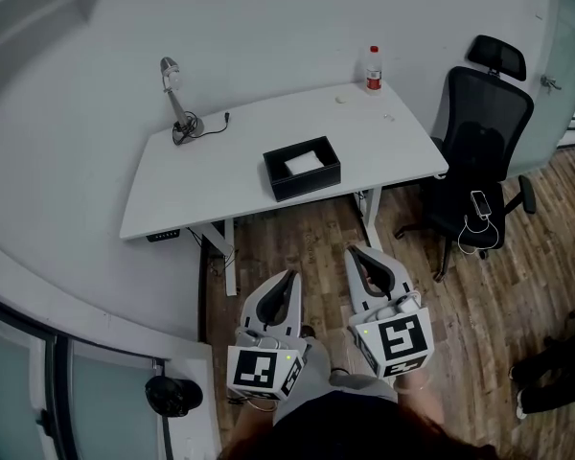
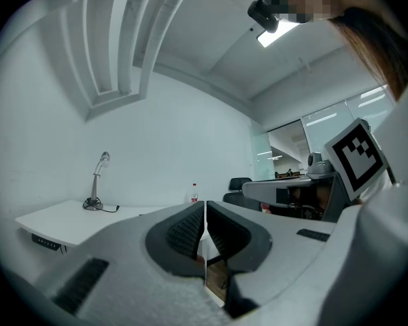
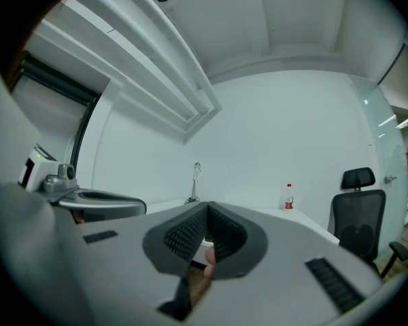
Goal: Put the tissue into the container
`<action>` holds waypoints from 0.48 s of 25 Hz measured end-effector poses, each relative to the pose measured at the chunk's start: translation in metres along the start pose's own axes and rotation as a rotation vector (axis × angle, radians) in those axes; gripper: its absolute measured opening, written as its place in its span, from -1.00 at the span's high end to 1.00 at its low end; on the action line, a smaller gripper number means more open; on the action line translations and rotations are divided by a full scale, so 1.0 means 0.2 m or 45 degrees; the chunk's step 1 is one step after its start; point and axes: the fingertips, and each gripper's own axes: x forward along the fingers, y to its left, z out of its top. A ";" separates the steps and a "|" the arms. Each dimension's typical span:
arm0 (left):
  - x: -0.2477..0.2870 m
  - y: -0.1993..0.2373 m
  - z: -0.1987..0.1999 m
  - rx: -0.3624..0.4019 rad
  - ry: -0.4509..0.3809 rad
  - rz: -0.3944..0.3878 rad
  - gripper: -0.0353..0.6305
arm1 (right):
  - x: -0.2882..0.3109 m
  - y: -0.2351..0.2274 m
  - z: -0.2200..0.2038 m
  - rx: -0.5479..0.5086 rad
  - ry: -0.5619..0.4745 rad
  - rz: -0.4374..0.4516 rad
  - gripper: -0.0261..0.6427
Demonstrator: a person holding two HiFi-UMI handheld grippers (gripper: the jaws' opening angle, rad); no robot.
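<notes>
Bottle (image 1: 373, 69) label: too small to read.
Small round thing (image 1: 342, 98) on table (image 1: 172, 180): too small to identify.
White thing (image 1: 304, 163) in container (image 1: 302, 185): partly hidden by wall.
Dark shape (image 1: 556, 372), right edge: cut off, unidentifiable.

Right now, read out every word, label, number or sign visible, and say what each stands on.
No readable text anywhere.
Bottle: red label, print too small to read.
Left marker cube, right marker cube: black-and-white square patterns, no letters or numbers.
</notes>
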 end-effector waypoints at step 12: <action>-0.05 -0.06 0.00 0.033 -0.001 -0.031 0.79 | -0.08 0.02 -0.02 0.018 -0.018 -0.028 0.86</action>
